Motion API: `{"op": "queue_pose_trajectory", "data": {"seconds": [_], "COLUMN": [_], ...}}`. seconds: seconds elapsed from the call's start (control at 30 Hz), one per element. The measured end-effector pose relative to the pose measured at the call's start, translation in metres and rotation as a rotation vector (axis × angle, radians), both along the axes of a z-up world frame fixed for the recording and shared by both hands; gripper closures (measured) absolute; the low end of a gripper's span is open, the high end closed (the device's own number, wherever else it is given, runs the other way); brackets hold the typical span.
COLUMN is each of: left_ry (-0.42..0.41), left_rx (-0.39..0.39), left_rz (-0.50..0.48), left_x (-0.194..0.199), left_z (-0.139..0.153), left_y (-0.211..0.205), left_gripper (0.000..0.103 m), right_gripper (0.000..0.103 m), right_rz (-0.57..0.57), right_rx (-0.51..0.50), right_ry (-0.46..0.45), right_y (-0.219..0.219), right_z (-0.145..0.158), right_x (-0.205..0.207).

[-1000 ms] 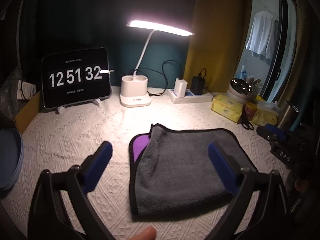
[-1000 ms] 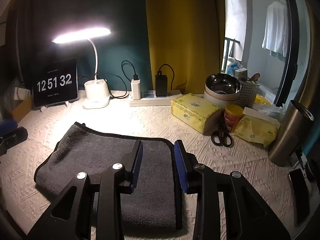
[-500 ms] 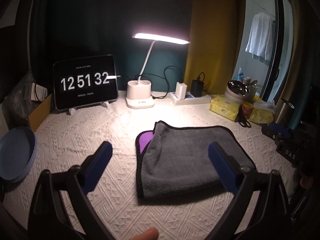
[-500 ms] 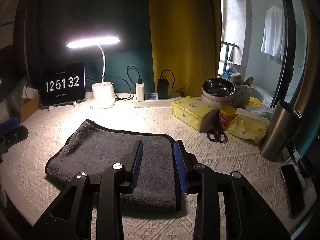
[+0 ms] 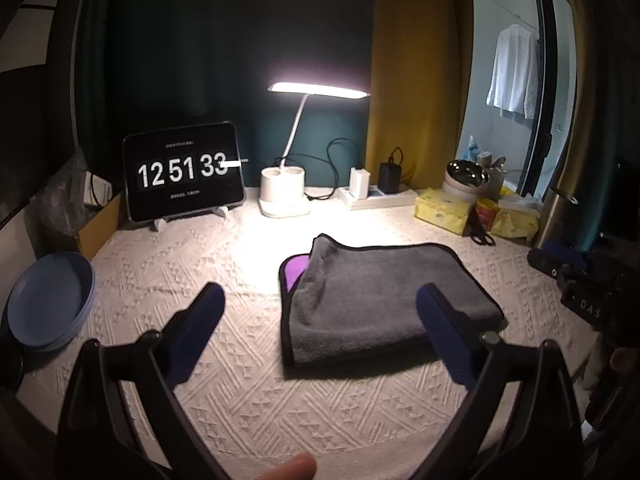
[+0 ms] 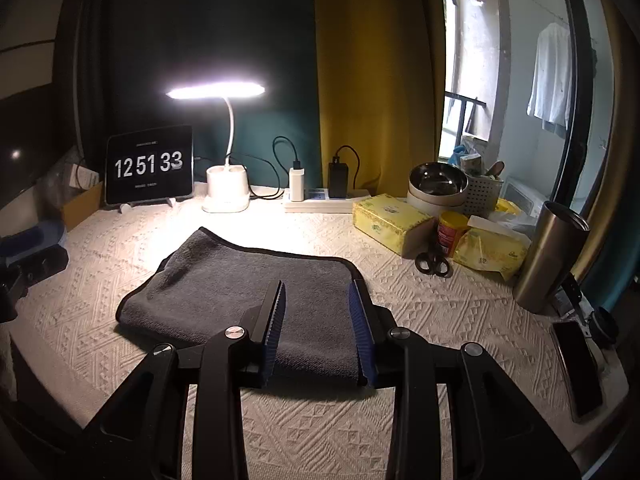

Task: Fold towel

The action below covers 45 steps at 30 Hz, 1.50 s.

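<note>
A grey towel (image 5: 380, 292) with black trim lies folded on the white patterned tablecloth; a purple inner side (image 5: 298, 270) shows at its left edge. It also shows in the right wrist view (image 6: 248, 288). My left gripper (image 5: 320, 312) is wide open and empty, held above the table in front of the towel. My right gripper (image 6: 318, 308) is partly open and empty, held above the towel's near right part, not touching it.
A tablet clock (image 5: 184, 172), a lit desk lamp (image 5: 284, 196) and a power strip (image 5: 376, 198) stand at the back. Blue plates (image 5: 48, 300) sit at the left. Tissue packs (image 6: 392, 220), scissors (image 6: 432, 264), a steel tumbler (image 6: 552, 260) and a phone (image 6: 576, 364) are at the right.
Both grippers have pulled back and up from the towel, so more of the table shows. The towel has not moved. The clock has gone from 12:51:32 to 12:51:33.
</note>
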<state>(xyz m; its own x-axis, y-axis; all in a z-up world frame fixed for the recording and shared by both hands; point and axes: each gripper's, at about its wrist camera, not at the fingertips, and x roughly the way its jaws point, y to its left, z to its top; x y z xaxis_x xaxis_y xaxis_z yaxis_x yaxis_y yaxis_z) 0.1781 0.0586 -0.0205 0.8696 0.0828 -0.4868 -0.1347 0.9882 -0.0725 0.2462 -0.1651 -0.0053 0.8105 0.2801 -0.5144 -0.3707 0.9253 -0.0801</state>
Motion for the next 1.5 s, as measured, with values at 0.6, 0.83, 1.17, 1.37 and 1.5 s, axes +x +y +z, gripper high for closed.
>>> {"op": "queue_pose_trajectory", "data": {"seconds": [0.6,0.83,1.17,1.37,1.5], "left_ry": [-0.085,-0.147,-0.234,-0.287,-0.284], "left_rx": [0.032,0.064,0.031,0.058,0.065], "left_rz": [-0.018,-0.029,0.006,0.035,0.019], "left_x": [-0.054,-0.08,-0.123,-0.153,-0.158], "left_z": [0.015,0.022,0.026,0.023,0.021], "left_y": [-0.019,-0.027,-0.024,-0.031,-0.034], "left_gripper": [0.006,0.006,0.006,0.006,0.006], "right_gripper": [0.067,0.058,0.056,0.047,0.047], "right_rz": [0.012,0.009,-0.003,0.014,0.018], "right_rx": [0.011,0.02,0.044,0.067,0.06], "right_ry": [-0.086,-0.118,-0.174,-0.201,-0.198], "right_y": [-0.013,-0.019,-0.026,-0.034,-0.034], "right_z": [0.016,0.02,0.027,0.026,0.024], "right_x": [-0.064,-0.086,-0.126,-0.151,-0.157]}}
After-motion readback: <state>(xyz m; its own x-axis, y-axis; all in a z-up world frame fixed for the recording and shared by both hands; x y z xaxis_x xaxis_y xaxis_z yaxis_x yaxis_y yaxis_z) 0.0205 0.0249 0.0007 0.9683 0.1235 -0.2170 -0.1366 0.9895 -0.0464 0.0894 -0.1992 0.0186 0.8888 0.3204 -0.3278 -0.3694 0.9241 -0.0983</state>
